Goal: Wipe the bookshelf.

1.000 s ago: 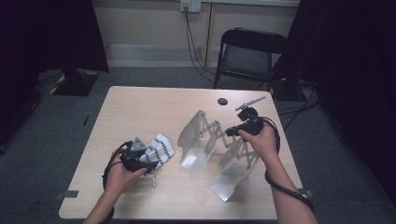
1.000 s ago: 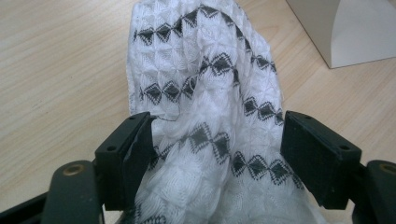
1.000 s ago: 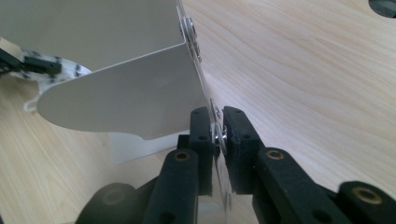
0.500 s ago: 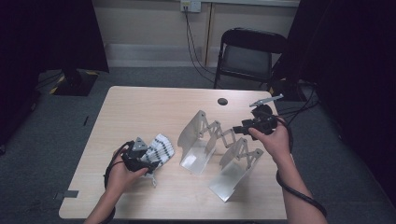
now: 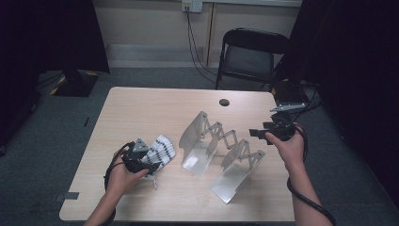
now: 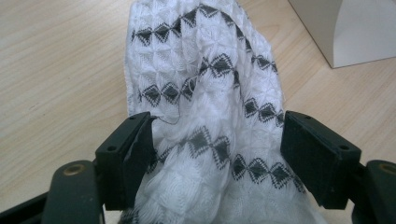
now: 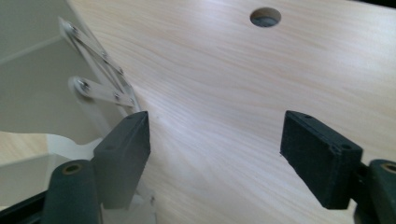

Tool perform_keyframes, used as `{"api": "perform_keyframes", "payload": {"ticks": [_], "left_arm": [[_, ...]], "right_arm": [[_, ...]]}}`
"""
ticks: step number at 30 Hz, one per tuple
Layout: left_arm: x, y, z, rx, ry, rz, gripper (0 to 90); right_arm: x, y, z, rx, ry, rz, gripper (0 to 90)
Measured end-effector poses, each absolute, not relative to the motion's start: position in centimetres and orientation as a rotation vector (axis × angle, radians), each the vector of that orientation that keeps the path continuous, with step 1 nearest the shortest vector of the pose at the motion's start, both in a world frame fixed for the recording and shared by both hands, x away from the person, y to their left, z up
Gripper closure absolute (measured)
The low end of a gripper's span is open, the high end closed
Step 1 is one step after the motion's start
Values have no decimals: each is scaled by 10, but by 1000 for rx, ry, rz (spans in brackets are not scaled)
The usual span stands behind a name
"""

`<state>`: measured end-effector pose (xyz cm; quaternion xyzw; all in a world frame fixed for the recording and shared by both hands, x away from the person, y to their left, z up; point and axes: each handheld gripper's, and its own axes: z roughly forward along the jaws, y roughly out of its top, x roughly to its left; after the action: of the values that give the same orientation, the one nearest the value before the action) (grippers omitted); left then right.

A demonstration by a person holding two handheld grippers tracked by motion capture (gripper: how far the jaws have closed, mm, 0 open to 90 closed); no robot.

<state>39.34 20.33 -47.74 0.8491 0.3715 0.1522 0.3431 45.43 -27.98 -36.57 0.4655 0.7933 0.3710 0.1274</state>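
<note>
Covering the sock's (image 6: 205,126) lower end, left tongs (image 6: 217,149).

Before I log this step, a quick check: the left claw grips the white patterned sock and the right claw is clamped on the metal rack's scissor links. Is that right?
Not quite. The left claw does grip the white patterned sock, but the right claw is not clamped on the metal rack. Its jaws have just been opening and stand wide with nothing between them, beside the scissor links, as the right gripper view shows.

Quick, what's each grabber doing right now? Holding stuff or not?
Left gripper: closed on the white patterned sock.
Right gripper: open, jaws just been opening, nothing between them, beside the folding metal rack.
</note>
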Motion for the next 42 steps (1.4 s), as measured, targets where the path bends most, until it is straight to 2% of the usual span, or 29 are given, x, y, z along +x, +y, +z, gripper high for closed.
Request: {"api": "perform_keyframes", "payload": {"ticks": [13, 24, 29, 38, 42], "left_arm": [[394, 206, -476, 2210, 969, 394, 262], [393, 208, -475, 2213, 965, 384, 306], [394, 209, -474, 2211, 972, 376, 339], [403, 212, -472, 2135, 1013, 352, 479], [406, 209, -481, 2154, 1043, 324, 495]], "right_arm": [[444, -305, -437, 1479, 2258, 1025, 166], [428, -315, -487, 1496, 2239, 955, 161], [423, -312, -492, 1419, 2212, 942, 159], [415, -305, -499, 1342, 2161, 945, 151], [415, -305, -499, 1338, 2163, 947, 151]]}}
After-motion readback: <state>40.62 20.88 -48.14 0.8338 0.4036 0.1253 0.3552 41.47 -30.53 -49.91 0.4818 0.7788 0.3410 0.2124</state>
